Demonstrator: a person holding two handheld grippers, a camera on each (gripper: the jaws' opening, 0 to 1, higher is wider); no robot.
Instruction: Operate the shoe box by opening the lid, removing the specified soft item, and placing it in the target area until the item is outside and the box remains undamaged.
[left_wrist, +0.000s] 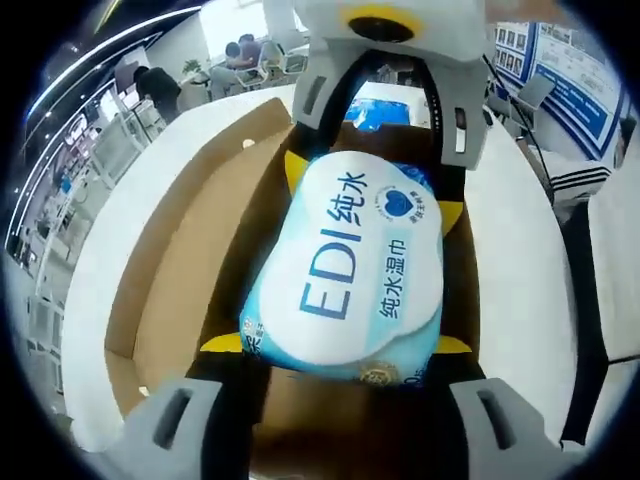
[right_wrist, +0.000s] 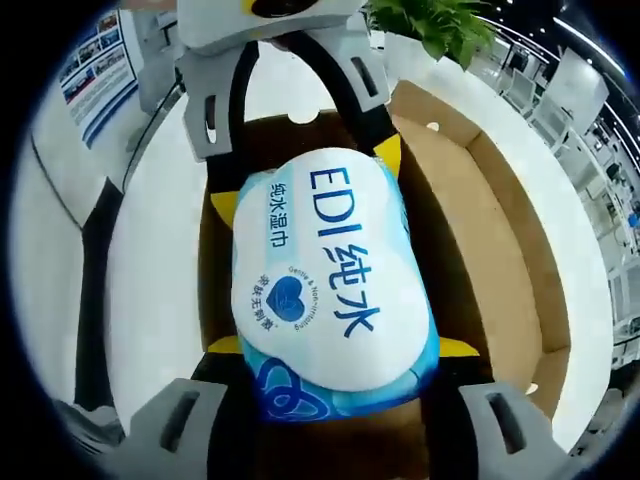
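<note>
Left tool (left_wrist: 335, 345) and right tool (right_wrist: 340, 350) each clamp one end of the EDI wet-wipes pack (left_wrist: 345, 265), we see, their yellow tips pressed against it. We hold it above the open cardboard shoe box (left_wrist: 190, 250) on the white table (left_wrist: 110, 260).

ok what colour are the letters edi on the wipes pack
Blue, on a white label with a light blue border; the wipes pack shows them clearest in the right gripper view.

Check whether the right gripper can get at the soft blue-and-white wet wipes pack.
Probably yes: the right gripper already has its yellow-tipped jaws on either side of the soft blue-and-white wet wipes pack, over the open brown cardboard box; nothing blocks it.
</note>
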